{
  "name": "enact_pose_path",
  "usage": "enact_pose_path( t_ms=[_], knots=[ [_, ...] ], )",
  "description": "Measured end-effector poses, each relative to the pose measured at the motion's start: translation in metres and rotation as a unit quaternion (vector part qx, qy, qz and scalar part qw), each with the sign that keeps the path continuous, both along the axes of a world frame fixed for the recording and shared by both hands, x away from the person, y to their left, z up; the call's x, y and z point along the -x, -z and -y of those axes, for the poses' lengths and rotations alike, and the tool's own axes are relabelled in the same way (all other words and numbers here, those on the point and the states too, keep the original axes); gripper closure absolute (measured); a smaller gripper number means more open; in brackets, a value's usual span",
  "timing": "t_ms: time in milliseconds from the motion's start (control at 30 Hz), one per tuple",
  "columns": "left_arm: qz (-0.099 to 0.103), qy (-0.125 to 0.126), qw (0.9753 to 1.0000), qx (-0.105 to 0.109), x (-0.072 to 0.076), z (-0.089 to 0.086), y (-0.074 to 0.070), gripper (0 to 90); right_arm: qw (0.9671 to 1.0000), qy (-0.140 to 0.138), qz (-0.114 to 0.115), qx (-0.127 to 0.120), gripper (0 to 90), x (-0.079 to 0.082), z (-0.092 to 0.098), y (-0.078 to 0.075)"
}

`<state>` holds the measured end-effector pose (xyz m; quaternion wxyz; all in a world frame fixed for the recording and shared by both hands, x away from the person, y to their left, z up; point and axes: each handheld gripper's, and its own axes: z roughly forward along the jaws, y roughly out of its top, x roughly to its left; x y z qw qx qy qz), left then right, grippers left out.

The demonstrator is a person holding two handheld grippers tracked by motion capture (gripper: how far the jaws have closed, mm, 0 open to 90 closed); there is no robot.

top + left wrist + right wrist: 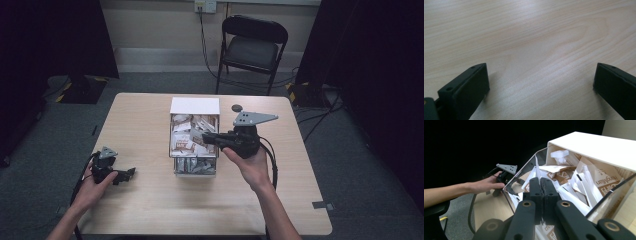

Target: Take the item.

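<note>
A clear box [195, 169] with a white lid [195, 105] stands mid-table, full of white and brown sachets [184, 145]. My right gripper [198, 135] hangs over the box's open part, pointing left. In the right gripper view its jaws are pressed together [540, 183] on a thin white sachet [536, 168] that sticks up edge-on above the box's contents [584, 185]. My left gripper [130, 173] rests low at the table's left front. Its jaws stand wide apart [540, 80] over bare wood with nothing between them.
The light wooden table [150, 210] has free room around the box. A small dark round thing [236, 107] lies right of the lid. A black folding chair [252, 47] stands beyond the far edge. The other hand and gripper [502, 176] appear past the box.
</note>
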<state>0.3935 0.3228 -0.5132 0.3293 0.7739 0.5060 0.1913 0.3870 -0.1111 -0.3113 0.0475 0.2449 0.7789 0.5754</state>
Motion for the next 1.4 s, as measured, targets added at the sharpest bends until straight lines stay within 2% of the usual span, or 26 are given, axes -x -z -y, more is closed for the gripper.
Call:
enact_pose_path(
  t_ms=[300, 933, 1400],
  knots=[
    [0.0, 0.0, 1.0, 0.0, 0.0, 0.0, 0.0, 0.0, 1.0, 0.005, 0.007, -0.004, 88.7, 0.002, 0.006, -0.005],
    [0.0, 0.0, 1.0, -0.001, 0.0, 0.0, 0.0, 0.0, 0.9989, 0.032, 0.026, -0.021, 88.8, 0.01, 0.032, -0.019],
    [0.0, 0.0, 1.0, 0.0, 0.0, 0.0, 0.0, 0.0, 0.998, 0.05, 0.028, -0.026, 88.8, 0.012, 0.048, -0.021]
  ],
)
